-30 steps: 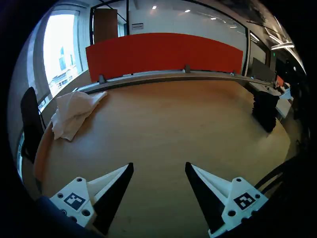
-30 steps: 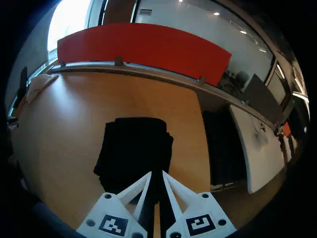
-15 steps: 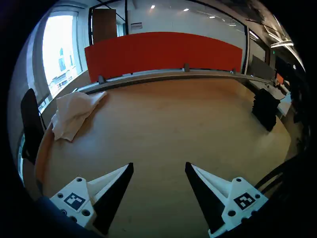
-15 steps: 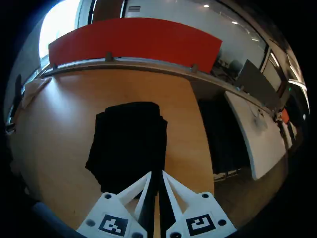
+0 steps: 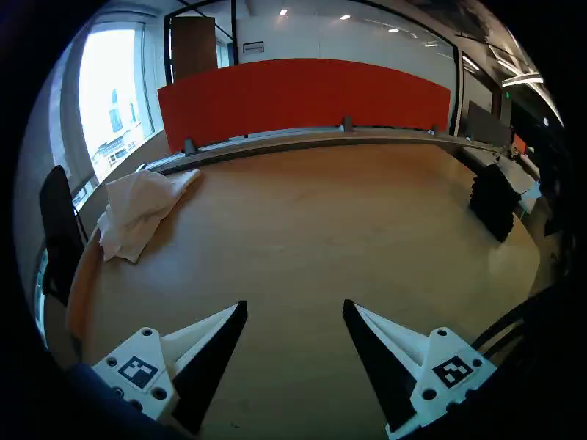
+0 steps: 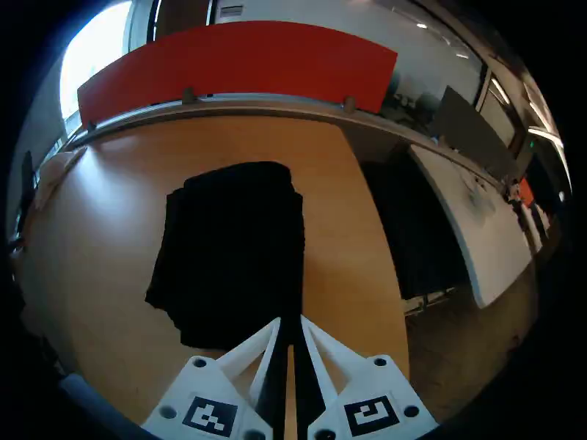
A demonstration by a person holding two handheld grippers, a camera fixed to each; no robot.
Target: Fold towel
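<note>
Left claw (image 5: 293, 303) wide open above wooden surface (image 5: 315, 220), crumpled white towel (image 5: 136, 209) lying at ten o'clock. Right claw (image 6: 290, 320) closed, tips over near edge of folded black towel (image 6: 227, 249) at twelve o'clock.

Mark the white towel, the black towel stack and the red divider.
white towel (image 5: 136, 209): left gripper view, crumpled middle
black towel stack (image 6: 231, 249): right gripper view, top face
red divider (image 5: 301, 92): left gripper view, panel centre

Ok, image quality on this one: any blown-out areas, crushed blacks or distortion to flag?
Left gripper view: the window is washed out and the fisheye bows the red divider. Right gripper view: the black towel reads as a flat dark mass with its folds barely visible, and the window glares at top left.
</note>
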